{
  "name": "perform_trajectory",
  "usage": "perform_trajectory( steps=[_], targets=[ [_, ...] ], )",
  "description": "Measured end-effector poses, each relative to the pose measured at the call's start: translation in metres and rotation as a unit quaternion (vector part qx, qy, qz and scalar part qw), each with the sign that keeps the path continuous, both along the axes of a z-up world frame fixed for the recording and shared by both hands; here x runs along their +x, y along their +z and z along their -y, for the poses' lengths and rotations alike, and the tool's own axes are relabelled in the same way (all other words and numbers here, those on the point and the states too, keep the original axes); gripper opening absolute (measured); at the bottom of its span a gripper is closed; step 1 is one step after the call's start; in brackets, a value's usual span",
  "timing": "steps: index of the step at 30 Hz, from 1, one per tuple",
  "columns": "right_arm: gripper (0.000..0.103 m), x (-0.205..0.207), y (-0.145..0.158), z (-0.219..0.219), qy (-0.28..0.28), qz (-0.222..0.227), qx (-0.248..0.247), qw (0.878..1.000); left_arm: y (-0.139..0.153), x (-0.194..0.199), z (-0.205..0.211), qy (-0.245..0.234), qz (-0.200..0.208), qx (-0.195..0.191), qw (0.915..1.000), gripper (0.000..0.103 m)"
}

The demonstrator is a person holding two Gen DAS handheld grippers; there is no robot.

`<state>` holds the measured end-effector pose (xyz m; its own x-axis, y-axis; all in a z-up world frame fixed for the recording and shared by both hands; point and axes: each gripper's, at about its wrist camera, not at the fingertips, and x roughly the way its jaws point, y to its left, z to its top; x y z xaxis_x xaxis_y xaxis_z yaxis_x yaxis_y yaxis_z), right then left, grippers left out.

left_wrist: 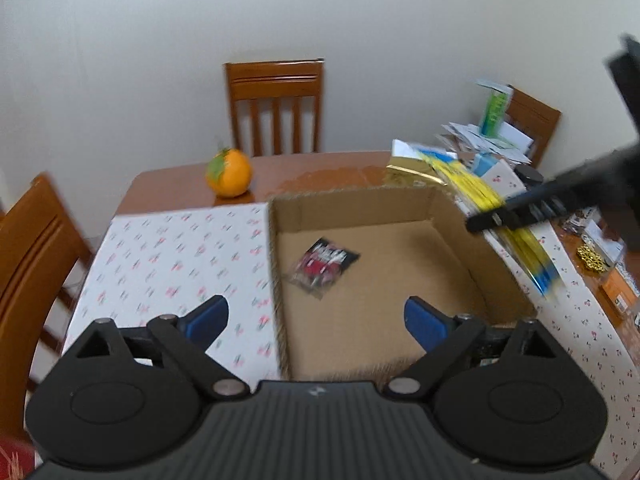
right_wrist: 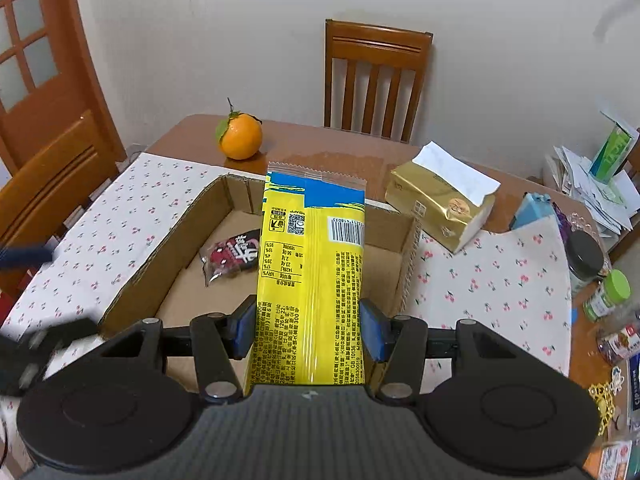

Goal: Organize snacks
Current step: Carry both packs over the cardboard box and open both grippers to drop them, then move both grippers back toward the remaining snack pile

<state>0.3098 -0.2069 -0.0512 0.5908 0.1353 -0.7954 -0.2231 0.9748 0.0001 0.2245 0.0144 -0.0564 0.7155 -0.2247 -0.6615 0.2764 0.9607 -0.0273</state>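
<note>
While one dark packet [right_wrist: 230,258] lies in the cardboard box [right_wrist: 406,272], right tongs [right_wrist: 308,330] grip the yellow snack bag [right_wrist: 316,264] above it, undeposited; left tongs [left_wrist: 316,320] gape wide, empty.

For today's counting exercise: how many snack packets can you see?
2: a red-black packet on the box floor; a yellow packet held above it in the right gripper.

yellow packet [right_wrist: 312,264], barcode, "NRV%" table
</note>
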Motion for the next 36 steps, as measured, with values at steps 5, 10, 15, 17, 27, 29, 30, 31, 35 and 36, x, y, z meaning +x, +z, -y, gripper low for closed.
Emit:
perform_trajectory(
  steps=[5,10,15,17,27,29,30,31,35,36],
  targets=[
    [0.059,0.025,-0.010,-0.019,0.000,0.004,-0.029,1.000,-0.011,-0.024,-0.016,0.026,-0.023,-0.011,0.9993,0.095],
    [0.087,0.041,-0.026,-0.027,-0.010,0.015,-0.069,0.997,-0.019,-0.034,-0.028,0.042,-0.038,-0.022,0.9981,0.095],
    [0.099,0.025,-0.023,-0.026,-0.007,0.021,-0.059,0.998,-0.022,-0.036,-0.028,0.045,-0.035,-0.011,0.9983,0.095],
    [0.103,0.013,-0.018,-0.026,-0.005,0.030,-0.064,0.998,-0.022,-0.036,-0.026,0.045,-0.033,-0.009,0.9984,0.095],
    [0.103,-0.060,-0.015,-0.015,-0.024,0.047,-0.082,0.995,-0.033,-0.055,-0.015,0.031,-0.041,0.021,0.9985,0.095],
    [0.103,-0.074,-0.022,-0.008,-0.039,0.034,-0.083,0.995,-0.038,-0.061,-0.013,0.030,-0.045,0.025,0.9982,0.095],
    [0.103,-0.079,-0.027,-0.005,-0.043,0.028,-0.083,0.995,-0.040,-0.064,-0.012,0.031,-0.048,0.028,0.9980,0.095],
    [0.103,-0.085,-0.031,-0.002,-0.049,0.022,-0.084,0.995,-0.043,-0.067,-0.012,0.031,-0.053,0.031,0.9976,0.095],
    [0.103,-0.102,-0.049,0.012,-0.077,-0.012,-0.079,0.994,-0.054,-0.077,-0.011,0.032,-0.070,0.046,0.9960,0.095],
    [0.103,-0.105,-0.053,0.015,-0.083,-0.020,-0.076,0.993,-0.057,-0.080,-0.011,0.033,-0.074,0.049,0.9956,0.095]
  ],
)
